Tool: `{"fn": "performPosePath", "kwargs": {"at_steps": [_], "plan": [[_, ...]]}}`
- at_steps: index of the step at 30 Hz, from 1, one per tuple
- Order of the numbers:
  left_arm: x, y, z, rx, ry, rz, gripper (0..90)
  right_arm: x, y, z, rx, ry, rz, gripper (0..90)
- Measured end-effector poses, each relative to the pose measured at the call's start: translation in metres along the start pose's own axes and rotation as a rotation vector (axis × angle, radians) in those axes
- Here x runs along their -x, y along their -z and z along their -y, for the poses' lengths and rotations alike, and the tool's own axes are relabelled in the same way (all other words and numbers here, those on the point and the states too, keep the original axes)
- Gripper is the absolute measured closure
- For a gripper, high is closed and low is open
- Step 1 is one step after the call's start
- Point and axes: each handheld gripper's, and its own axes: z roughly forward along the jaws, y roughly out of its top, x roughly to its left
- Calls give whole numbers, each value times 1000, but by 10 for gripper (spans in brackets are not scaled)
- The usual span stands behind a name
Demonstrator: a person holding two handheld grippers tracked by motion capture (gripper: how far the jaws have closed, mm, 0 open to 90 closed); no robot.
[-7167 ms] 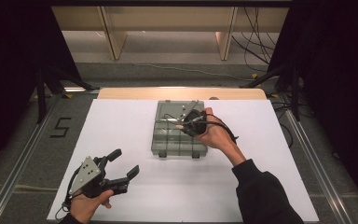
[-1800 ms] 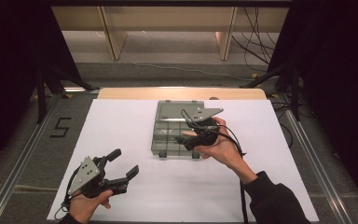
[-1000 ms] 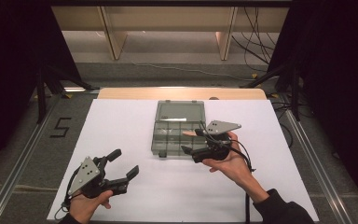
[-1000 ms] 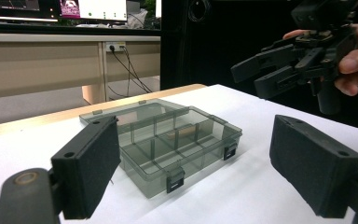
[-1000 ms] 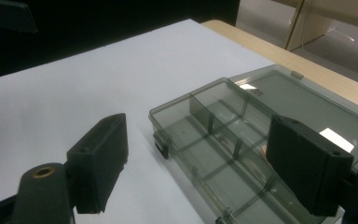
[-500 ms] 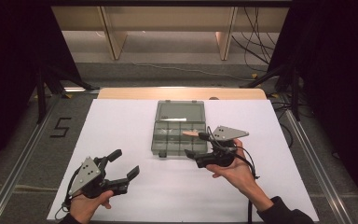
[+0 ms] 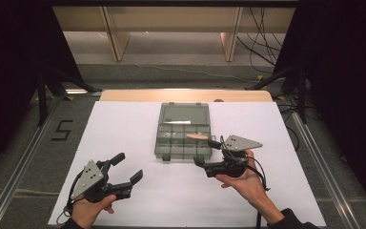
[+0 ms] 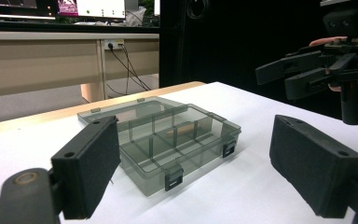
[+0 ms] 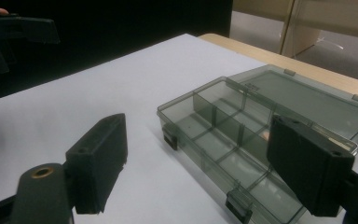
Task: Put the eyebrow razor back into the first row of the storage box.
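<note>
White sheet over the table (image 7: 138, 124), dark room around it. A smoky clear compartment box (image 7: 184, 132) lies mid-table, lid flat open, a tan piece (image 7: 198, 137) in one cell. The right gripper (image 7: 207, 152) hovers beside it, jaws wide, empty. The left gripper (image 7: 127, 168) sits near the front edge, spread and empty too

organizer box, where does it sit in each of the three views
High view: organizer box at table centre, lid open flat behind it.
Left gripper view: centre, between the two black jaws, front latches toward the camera.
Right gripper view: right of centre, partly behind the right jaw.
Shared landmark: the tan stick lying in a right-hand compartment, seen also in the left gripper view.
</note>
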Motion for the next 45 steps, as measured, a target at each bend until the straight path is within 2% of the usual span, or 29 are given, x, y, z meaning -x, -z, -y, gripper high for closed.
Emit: {"fn": "performPosePath", "kwargs": {"at_steps": [4, 10, 13, 16, 23, 30, 45], "plan": [[0, 0, 0, -1, 0, 0, 160, -1, 4, 2, 11, 9, 17, 213], [0, 0, 0, -1, 0, 0, 160, -4, 8, 10, 6, 0, 0, 212], [0, 0, 0, -1, 0, 0, 160, -3, 12, 12, -2, 5, 16, 212], [0, 0, 0, -1, -1, 0, 160, -2, 15, 14, 21, -2, 17, 211], [1, 0, 0, 0, 0, -1, 160, 0, 24, 18, 36, -17, 36, 203], [0, 0, 0, -1, 0, 0, 160, 1, 32, 24, 25, -28, 64, 188], [1, 0, 0, -3, 0, 1, 160, 2, 41, 32, 15, -54, 70, 170]]}}
